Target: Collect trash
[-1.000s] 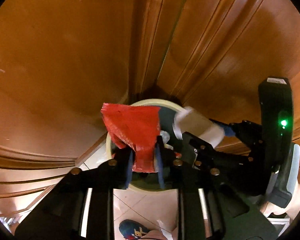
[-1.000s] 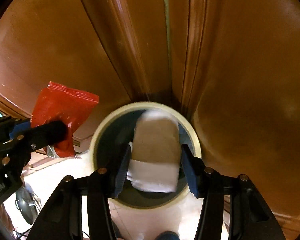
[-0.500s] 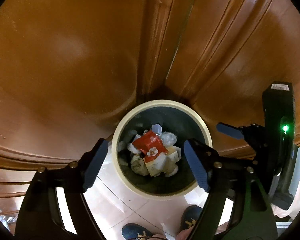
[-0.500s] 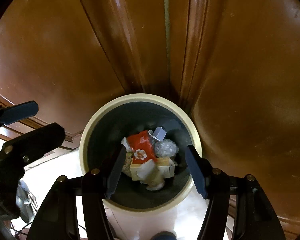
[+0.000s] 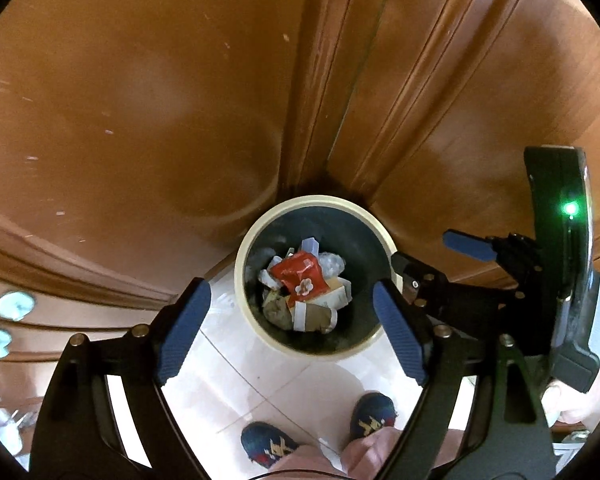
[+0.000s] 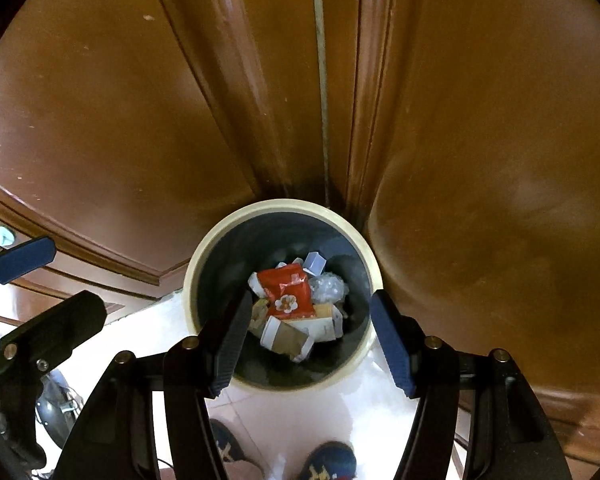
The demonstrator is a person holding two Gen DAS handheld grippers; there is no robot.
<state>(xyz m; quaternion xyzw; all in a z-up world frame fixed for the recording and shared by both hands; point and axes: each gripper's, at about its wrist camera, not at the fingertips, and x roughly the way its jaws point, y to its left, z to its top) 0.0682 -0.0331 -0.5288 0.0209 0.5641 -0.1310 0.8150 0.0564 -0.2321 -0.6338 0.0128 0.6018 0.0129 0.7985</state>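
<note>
Left gripper (image 5: 290, 332) above the bin, blue-padded jaws spread wide after just opening further, nothing between the pads, only the view down into the bin past them. Right gripper (image 6: 310, 344) alongside, jaws likewise apart with nothing pinched, having opened within the last second. Seen from the left wrist camera, right gripper (image 5: 428, 264) off to the right, one blue pad raised, a green light on the black housing beside it. Seen from the right wrist camera, left gripper (image 6: 40, 288) at the left edge, clear of the bin.

Below both, round trash bin (image 5: 244, 248) with cream rim and dark inside, standing on pale floor tiles (image 5: 260, 384) against brown wooden cabinet doors (image 5: 140, 100). Inside, trash heaped at the bottom: red snack packet (image 6: 286, 290) with a flower mark lying on top, brown paper cup (image 6: 286, 338) with white rim on its side just beside it, crumpled clear plastic (image 6: 328, 286) at the right, small white box (image 6: 315, 263) behind. Same packet (image 5: 298, 276) and cup (image 5: 312, 316) visible from the left camera.

Person's blue shoes (image 5: 268, 442) on the tiles just short of the bin.
</note>
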